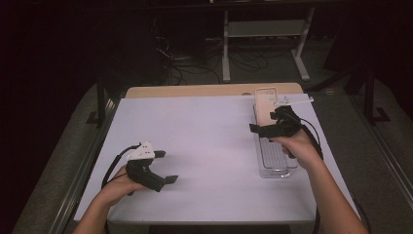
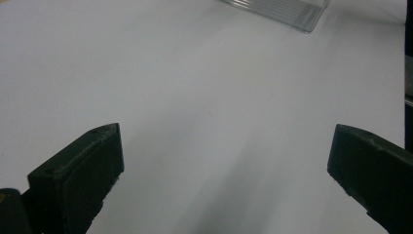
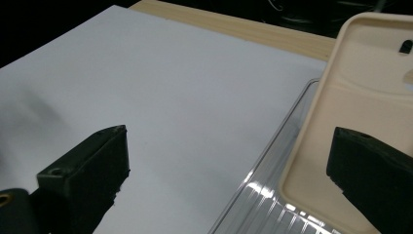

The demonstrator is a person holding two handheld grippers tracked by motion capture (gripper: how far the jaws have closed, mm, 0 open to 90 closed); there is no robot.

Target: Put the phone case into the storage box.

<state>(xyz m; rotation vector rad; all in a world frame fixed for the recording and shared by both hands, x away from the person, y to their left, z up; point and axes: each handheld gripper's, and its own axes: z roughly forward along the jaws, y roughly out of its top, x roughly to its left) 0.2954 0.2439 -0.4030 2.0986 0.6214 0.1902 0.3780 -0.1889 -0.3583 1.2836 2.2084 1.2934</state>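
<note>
Jaws of the right gripper stand wide apart and hold nothing. In the high view this gripper hangs over the far half of a clear plastic tray that lies lengthwise along the right side of the table. A cream phone case rests in the far end of the tray, its open inner side facing up. In the right gripper view the case lies just ahead of the right-hand jaw, which partly overlaps its near edge in the picture; whether the jaw touches it I cannot tell. The other jaw sits out over the bare white sheet to the side of the tray's rim. The tray's ribbed floor shows at the bottom of that view, and a strip of pale wooden table edge runs beyond the sheet.

The left gripper is on the near left part of the table, well apart from the tray, held in the person's left hand. Its jaws are also spread wide and empty. In the left gripper view they frame plain white sheet, and a corner of the clear tray shows far off at the top. The right hand grips its tool from the near side, above the tray.
</note>
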